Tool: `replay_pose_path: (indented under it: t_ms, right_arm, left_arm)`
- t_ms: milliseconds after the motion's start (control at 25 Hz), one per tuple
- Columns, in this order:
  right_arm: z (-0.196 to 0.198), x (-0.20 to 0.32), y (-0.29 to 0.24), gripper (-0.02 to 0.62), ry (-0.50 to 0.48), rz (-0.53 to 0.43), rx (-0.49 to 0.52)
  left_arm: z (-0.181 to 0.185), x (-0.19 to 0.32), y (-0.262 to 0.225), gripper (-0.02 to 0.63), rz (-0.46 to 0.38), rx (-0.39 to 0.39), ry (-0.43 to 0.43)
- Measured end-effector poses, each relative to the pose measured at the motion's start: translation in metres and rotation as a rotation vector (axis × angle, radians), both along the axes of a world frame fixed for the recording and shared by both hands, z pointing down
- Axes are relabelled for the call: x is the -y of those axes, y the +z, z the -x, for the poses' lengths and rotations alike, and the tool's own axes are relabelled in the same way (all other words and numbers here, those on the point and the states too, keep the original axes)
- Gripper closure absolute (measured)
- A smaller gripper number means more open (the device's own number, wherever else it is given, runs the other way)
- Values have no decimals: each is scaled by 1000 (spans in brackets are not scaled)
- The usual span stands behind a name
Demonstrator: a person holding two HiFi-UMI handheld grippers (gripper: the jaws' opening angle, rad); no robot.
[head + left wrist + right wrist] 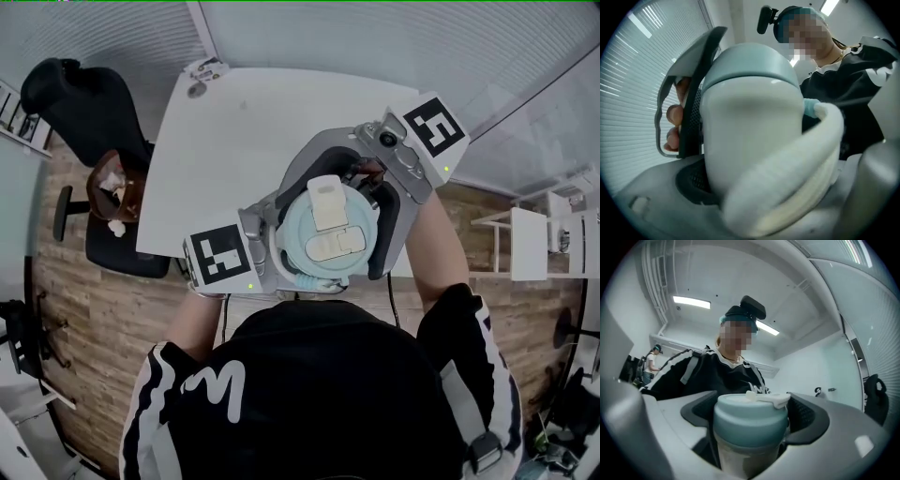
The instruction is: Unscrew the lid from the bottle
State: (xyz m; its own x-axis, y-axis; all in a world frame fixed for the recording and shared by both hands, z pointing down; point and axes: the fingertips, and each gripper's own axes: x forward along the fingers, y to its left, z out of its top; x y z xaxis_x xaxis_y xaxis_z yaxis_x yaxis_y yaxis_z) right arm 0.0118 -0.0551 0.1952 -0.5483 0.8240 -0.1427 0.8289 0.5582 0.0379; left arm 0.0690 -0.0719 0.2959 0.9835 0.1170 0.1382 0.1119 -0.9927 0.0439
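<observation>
I see the bottle held up off the white table, over its near edge and close against the person's chest, with the pale blue lid seated on top. The left gripper is clamped on the white body (a cream loop strap crosses in front). The right gripper has its jaws pressed on either side of the lid.
</observation>
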Motion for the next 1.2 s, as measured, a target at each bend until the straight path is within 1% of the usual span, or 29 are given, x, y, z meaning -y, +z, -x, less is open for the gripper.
replay_pose_path:
  t_ms: [80, 160, 240, 280, 360, 440, 520, 560, 640, 760, 840, 920, 960, 1040, 1200]
  right_arm:
    - [-3, -2, 2, 144, -64, 5, 7]
    - [-2, -1, 5, 144, -91, 12, -3]
    - [1, 1, 5, 144, -74, 37, -17]
    - [3, 3, 3, 143, -42, 53, -24]
    - [6, 10, -1, 132, 77, 68, -22]
    - [6, 21, -4, 132, 236, 59, 0]
    - [5, 31, -8, 132, 374, 55, 18]
    - [6, 35, -11, 127, 443, 55, 25]
    - [13, 43, -15, 123, 618, 41, 29]
    - [30, 48, -13, 123, 889, -40, 5]
    - [42, 51, -11, 124, 1037, -101, -7]
    - [54, 60, -9, 124, 1182, -138, -11]
    - [59, 64, -8, 124, 1243, -151, -9]
    - [66, 70, -5, 124, 1327, -156, -5]
    - [69, 82, -6, 126, 1439, -75, 4]
  left_arm:
    - [-2, -2, 3, 155, 7, 7, 9]
    - [-1, -1, 5, 155, 16, 5, 1]
    - [0, -1, 5, 155, 24, -17, -15]
    - [1, 1, 3, 155, 26, -31, -35]
    - [3, 7, -2, 155, 25, -59, -106]
    - [9, 19, -7, 155, 28, -91, -199]
    - [20, 37, -10, 155, 38, -118, -289]
    - [27, 46, -11, 155, 35, -123, -332]
    - [40, 63, -11, 155, 17, -117, -423]
    - [57, 85, -10, 155, 8, -120, -547]
    - [66, 97, -12, 155, 7, -140, -624]
    - [73, 105, -14, 155, -1, -161, -690]
    - [75, 108, -15, 155, -8, -166, -713]
    - [76, 111, -15, 155, -31, -156, -748]
    - [74, 115, -11, 155, -51, -121, -798]
